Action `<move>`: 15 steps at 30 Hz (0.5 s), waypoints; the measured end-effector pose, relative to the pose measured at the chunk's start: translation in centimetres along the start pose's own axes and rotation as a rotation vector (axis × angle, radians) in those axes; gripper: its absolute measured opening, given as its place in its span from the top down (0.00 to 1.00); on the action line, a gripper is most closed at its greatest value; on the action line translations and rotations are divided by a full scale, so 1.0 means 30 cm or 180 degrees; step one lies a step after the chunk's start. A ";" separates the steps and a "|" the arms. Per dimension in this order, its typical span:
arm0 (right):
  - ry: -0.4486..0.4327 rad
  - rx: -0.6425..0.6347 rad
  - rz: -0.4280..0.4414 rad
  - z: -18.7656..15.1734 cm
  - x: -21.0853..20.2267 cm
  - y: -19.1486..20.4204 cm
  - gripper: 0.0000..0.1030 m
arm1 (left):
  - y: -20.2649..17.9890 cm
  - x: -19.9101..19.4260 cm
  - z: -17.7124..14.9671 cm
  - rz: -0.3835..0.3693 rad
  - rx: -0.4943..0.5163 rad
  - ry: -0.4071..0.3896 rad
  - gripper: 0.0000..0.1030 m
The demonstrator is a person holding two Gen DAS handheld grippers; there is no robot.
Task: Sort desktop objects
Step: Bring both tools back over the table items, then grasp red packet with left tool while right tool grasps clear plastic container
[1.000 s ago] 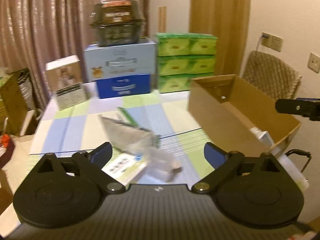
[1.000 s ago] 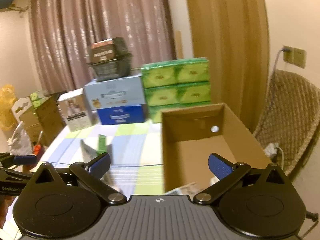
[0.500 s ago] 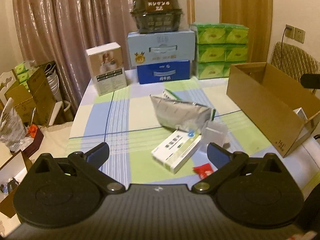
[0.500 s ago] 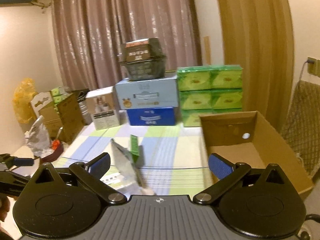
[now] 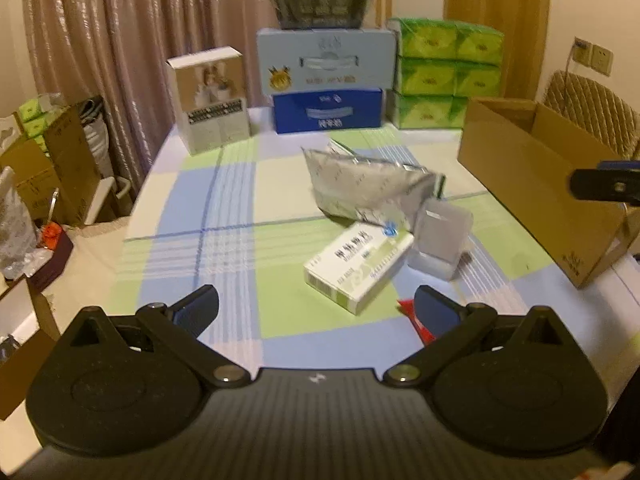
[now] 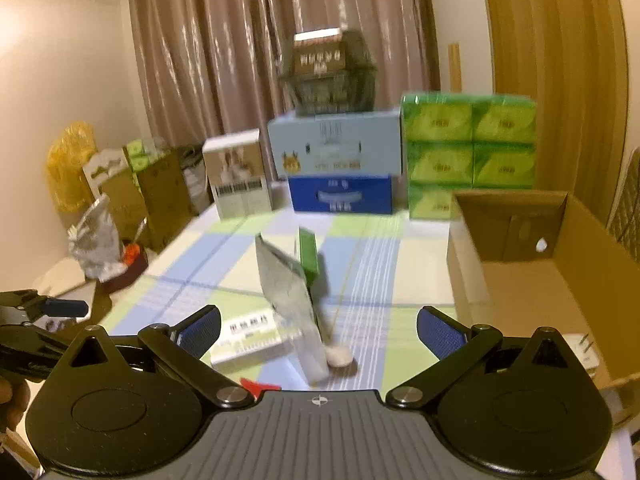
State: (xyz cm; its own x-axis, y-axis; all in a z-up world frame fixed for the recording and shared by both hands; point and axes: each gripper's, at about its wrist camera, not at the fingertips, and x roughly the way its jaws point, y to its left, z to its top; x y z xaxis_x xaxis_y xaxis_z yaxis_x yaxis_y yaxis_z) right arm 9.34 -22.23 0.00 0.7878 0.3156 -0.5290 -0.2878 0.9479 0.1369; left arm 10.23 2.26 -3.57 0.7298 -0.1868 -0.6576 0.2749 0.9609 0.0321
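I have both claws spread wide and empty: the left gripper (image 5: 316, 306) hangs above the near edge of the table, and the right gripper (image 6: 318, 330) hangs beside the open cardboard box (image 6: 560, 280).

The things to sort lie in a loose cluster in front of me: a white medicine box (image 5: 358, 266) lying flat, a silver foil pouch (image 5: 368, 186) just behind it, a small clear plastic case (image 5: 440, 236) touching the medicine box's right end, and a red scrap (image 5: 416, 320) nearest the left claw. From the right wrist view a green box (image 6: 308, 254) stands behind the pouch, and a small pale lump (image 6: 339, 356) lies by the case; I cannot tell what it is.

My judgement is that the medicine box is the easiest next pick. I would bring the left claw down square across its narrow width, keeping clear of the plastic case so it does not get knocked, and close only once both pads bracket the sides. The foil pouch looks slippery and soft, so I would pinch it by an edge.

The table wears a checked cloth (image 5: 224, 216) in blue, green and cream, which could bunch if a fingertip drags. Stacked cartons (image 5: 326, 84) and green tissue packs (image 5: 448, 76) line the far edge before brown curtains (image 5: 120, 40). A wicker chair (image 5: 592, 108) stands behind the cardboard box.
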 end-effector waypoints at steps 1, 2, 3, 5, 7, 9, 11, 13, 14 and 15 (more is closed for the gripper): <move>0.0034 -0.0014 0.0000 -0.010 0.020 0.001 0.02 | -0.009 0.013 -0.012 -0.0028 0.0009 0.0011 0.01; 0.0060 -0.0020 0.0005 -0.020 0.035 0.002 0.02 | -0.019 0.032 -0.025 -0.0075 0.0009 0.0028 0.01; 0.0091 -0.0026 0.0030 -0.030 0.052 0.000 0.02 | -0.027 0.048 -0.034 -0.0114 -0.0004 0.0045 0.01; 0.0148 -0.0059 0.0072 -0.047 0.085 -0.001 0.02 | -0.044 0.086 -0.052 -0.0187 -0.0038 0.0077 0.01; 0.0190 -0.0127 0.0083 -0.062 0.117 -0.003 0.02 | -0.063 0.116 -0.066 -0.0222 -0.0051 0.0095 0.01; 0.0222 -0.0166 0.0110 -0.074 0.145 -0.010 0.04 | -0.085 0.144 -0.077 -0.0278 -0.0052 0.0102 0.02; 0.0270 -0.0145 0.0119 -0.082 0.175 -0.024 0.10 | -0.111 0.175 -0.083 -0.0343 -0.0008 0.0144 0.05; 0.0308 -0.0085 0.0156 -0.085 0.207 -0.045 0.17 | -0.133 0.210 -0.088 -0.0382 0.0022 0.0201 0.07; 0.0322 -0.0072 0.0149 -0.087 0.219 -0.051 0.20 | -0.144 0.226 -0.091 -0.0409 0.0028 0.0218 0.08; 0.0334 -0.0064 0.0149 -0.089 0.230 -0.059 0.25 | -0.151 0.238 -0.094 -0.0432 0.0026 0.0232 0.10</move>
State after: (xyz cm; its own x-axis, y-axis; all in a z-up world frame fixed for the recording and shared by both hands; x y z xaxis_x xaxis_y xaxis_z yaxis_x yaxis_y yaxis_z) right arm 13.83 -21.85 -6.13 0.7122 0.3520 -0.6073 -0.3346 0.9308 0.1471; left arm 12.41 -2.86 -10.54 0.6384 -0.2993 -0.7091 0.3733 0.9261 -0.0549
